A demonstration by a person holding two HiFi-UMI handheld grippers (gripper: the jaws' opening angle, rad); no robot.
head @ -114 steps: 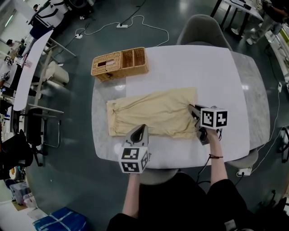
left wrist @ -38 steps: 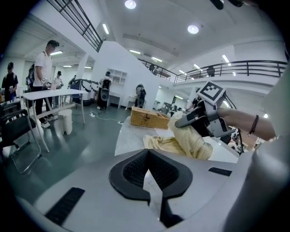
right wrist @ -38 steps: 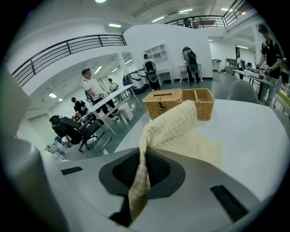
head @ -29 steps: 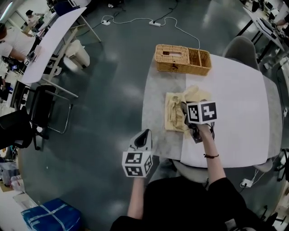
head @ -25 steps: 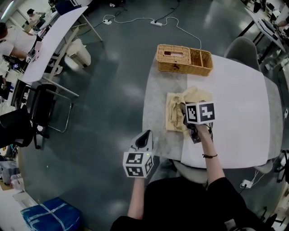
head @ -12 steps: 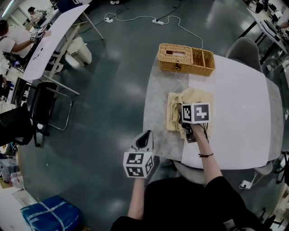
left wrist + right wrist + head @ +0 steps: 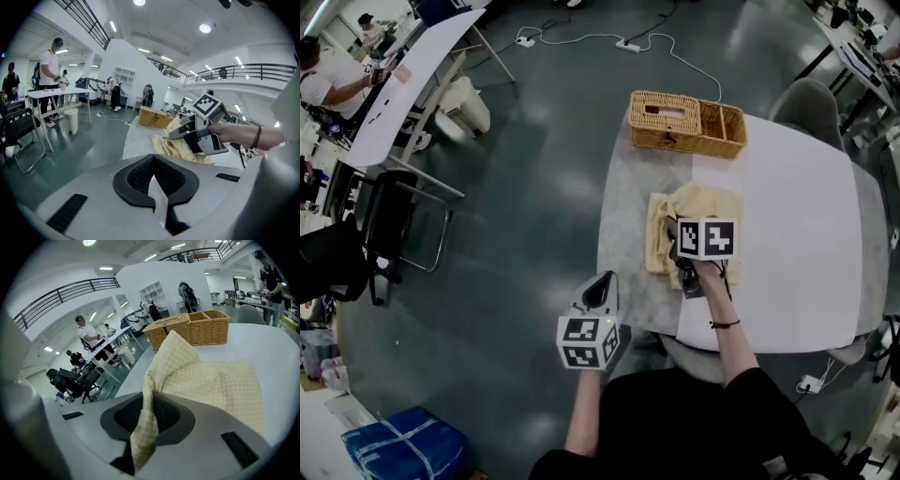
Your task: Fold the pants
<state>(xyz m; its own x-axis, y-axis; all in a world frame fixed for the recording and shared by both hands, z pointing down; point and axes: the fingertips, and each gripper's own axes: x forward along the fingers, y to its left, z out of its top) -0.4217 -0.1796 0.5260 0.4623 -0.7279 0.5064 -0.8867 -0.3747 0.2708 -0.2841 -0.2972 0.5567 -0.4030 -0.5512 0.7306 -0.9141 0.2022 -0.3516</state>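
- Compared with the earliest head view, the pants (image 7: 659,239) are no longer spread flat with the long axis across the worktop (image 7: 787,216). They are now gathered into a doubled, rumpled stack near its left edge, just short of the wicker basket (image 7: 684,122).
- Left tongs (image 7: 596,286) are now withdrawn off the worktop and held over the floor. The jaws are seen closed, with nothing between them.
- Right tongs (image 7: 144,420) are set over the stack. A ridge of checked cloth is pinched between jaws that stand nearly together and are beginning to part.
- Key relation: the pants lie ahead and to the right of the left tongs, well apart from them, whereas the right tongs are on the cloth itself. The right hand is therefore the nearer.
- The stack is shown about as deep as wide, its left border running near-to-far along the worktop edge.
- The fold is judged carried over but not yet laid flat; release and smoothing are probably required next.
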